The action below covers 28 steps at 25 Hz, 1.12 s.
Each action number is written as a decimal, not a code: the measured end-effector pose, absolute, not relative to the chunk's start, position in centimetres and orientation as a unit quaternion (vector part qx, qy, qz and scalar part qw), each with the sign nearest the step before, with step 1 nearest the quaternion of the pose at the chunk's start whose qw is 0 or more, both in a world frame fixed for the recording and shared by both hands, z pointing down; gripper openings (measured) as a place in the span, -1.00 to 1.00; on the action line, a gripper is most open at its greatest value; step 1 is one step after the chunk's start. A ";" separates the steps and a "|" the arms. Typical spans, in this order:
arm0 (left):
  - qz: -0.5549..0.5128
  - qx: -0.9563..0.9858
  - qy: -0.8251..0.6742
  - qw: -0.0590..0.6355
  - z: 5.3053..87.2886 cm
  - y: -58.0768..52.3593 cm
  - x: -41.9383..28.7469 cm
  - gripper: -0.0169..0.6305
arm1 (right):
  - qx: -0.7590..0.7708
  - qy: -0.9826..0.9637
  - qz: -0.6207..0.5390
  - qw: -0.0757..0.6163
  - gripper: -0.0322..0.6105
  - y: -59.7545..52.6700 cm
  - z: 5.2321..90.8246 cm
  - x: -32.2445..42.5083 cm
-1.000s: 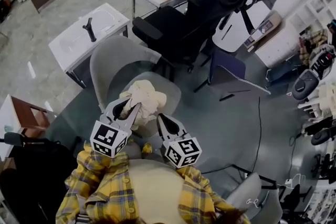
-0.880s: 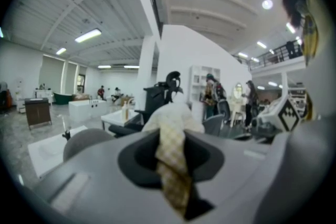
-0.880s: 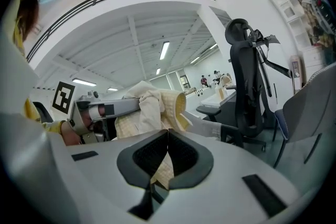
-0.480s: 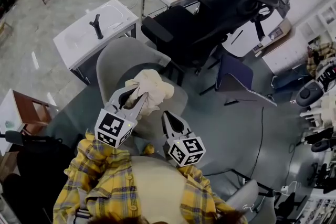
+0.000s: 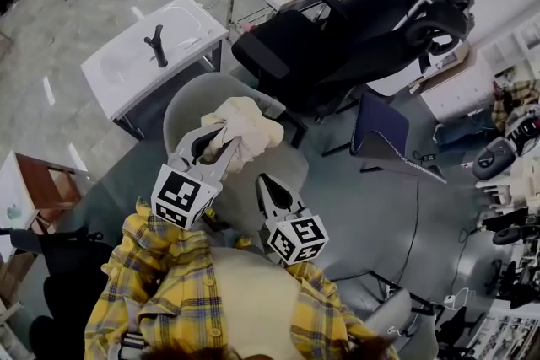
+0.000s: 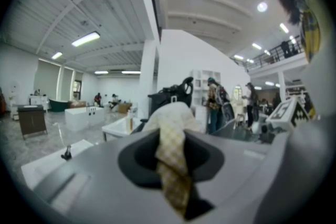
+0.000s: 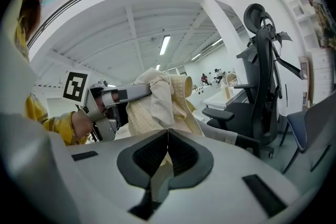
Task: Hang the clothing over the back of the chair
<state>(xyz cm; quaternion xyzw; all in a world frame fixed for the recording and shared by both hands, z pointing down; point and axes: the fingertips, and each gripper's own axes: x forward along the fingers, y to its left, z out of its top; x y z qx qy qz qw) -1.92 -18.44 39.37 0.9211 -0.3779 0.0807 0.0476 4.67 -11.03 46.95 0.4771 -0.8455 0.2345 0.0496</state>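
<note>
A cream and pale-yellow checked piece of clothing [image 5: 246, 126] hangs bunched from my left gripper [image 5: 211, 149], which is shut on it. It is held above the seat of a light grey shell chair [image 5: 283, 169], close to the chair's rounded back [image 5: 192, 99]. In the left gripper view a strip of the checked cloth [image 6: 170, 149] runs down between the jaws of the left gripper [image 6: 170, 144]. My right gripper [image 5: 264, 181] is just right of the cloth over the seat. Seen in its own view, the right gripper [image 7: 168, 131] is shut, with the clothing [image 7: 157, 102] straight ahead.
A black office chair [image 5: 321, 46] stands behind the grey chair. At the back left is a white basin table [image 5: 126, 67] with a black tap [image 5: 157, 44]. A blue-seated chair [image 5: 384, 126] is at the right and a brown cabinet [image 5: 34, 185] at the left. A cable [image 5: 415, 215] lies on the floor.
Both grippers have moved forward over the grey chair's seat toward its back. The clothing has gone with the left gripper and now hangs closer to the backrest.
</note>
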 end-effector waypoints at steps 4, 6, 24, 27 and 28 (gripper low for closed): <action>0.079 0.924 -0.371 0.043 39.3 -21.0 -3.2 -0.73 | 0.481 -0.843 0.233 0.060 -0.85 -12.6 47.0 3.3; 0.078 0.924 -0.371 0.042 39.2 -22.0 -3.9 -0.73 | 0.482 -0.841 0.235 0.066 -0.85 -13.3 47.1 2.7; -0.002 0.906 -0.421 -0.038 33.9 -29.0 -9.9 -0.73 | 0.481 -0.835 0.250 0.096 -0.85 -16.6 48.2 -1.1; 0.004 0.900 -0.436 -0.031 34.5 -30.2 -11.0 -0.73 | 0.481 -0.834 0.253 0.099 -0.85 -16.8 48.4 -1.1; 0.010 0.897 -0.441 -0.030 34.9 -30.6 -11.5 -0.73 | 0.481 -0.833 0.254 0.100 -0.85 -16.8 48.5 -1.2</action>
